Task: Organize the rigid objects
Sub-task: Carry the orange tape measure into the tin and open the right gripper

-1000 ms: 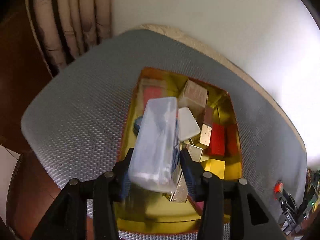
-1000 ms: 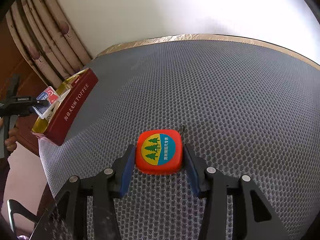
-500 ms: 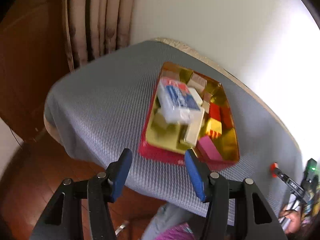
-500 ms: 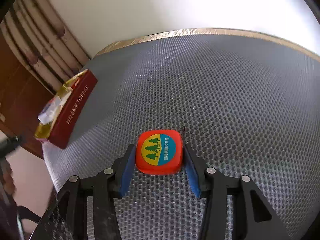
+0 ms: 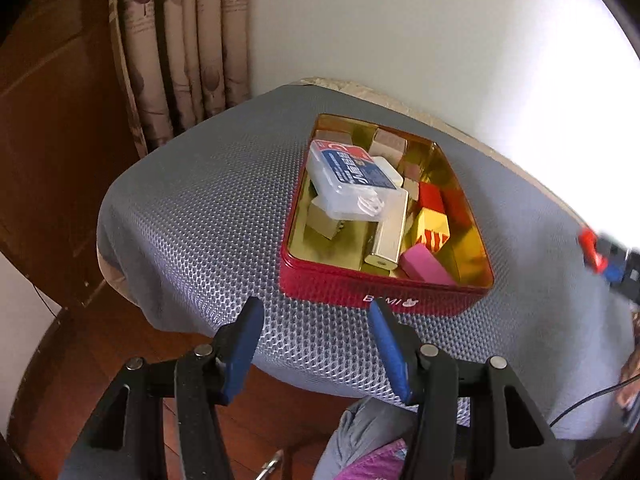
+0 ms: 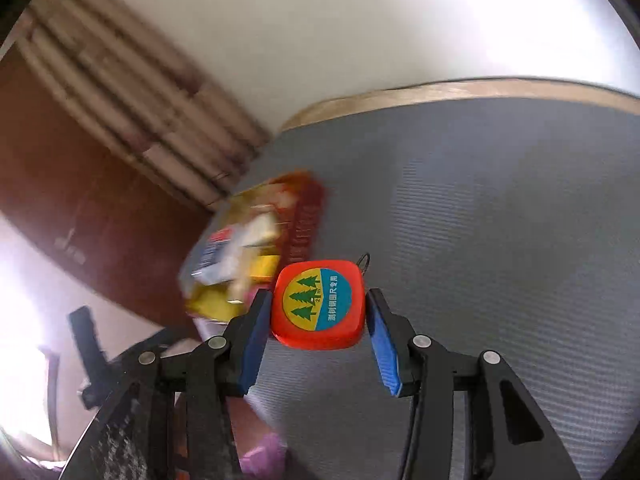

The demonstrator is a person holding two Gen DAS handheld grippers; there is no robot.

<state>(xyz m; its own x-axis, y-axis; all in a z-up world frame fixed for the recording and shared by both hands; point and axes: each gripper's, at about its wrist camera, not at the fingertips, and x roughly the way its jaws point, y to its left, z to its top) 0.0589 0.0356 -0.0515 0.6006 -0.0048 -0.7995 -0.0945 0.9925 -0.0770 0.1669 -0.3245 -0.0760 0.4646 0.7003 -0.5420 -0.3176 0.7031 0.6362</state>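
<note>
My right gripper (image 6: 318, 320) is clamped on the orange, rounded-square tape measure (image 6: 318, 305) with the green-tree label, and I hold it lifted clear of the grey honeycomb-mesh bench (image 6: 500, 240). My left gripper (image 5: 316, 344) stands open with nothing between its blue pads (image 5: 240, 350), hovering off the near edge of the bench, just short of the red metal tin with the gold lining (image 5: 380, 290).

That tin is where the rigid things are gathering, and it is already crowded. A clear plastic case with a blue and red label (image 5: 352, 180) lies on top of the pile, tilted, resting on a gold metal bar (image 5: 390, 236) and some tan blocks. Red and yellow blocks (image 5: 432, 216) and a pink block (image 5: 424, 268) fill the near right corner.

The risks I see from here:
- The tape measure is held only by its curved sides, so a quick swing toward the tin could let it twist or slip out.
- There is little flat floor left in the tin. Set down on the heap, the tape measure may roll off over the low rim onto the bench.
- The clear case looks loosely perched, and a knock from my load could slide it off the bar.
- The tin sits near the bench's edge, so a shove there could push it toward the floor.

In the right wrist view the tin is smeared by motion, so I cannot judge my line to it well.
</note>
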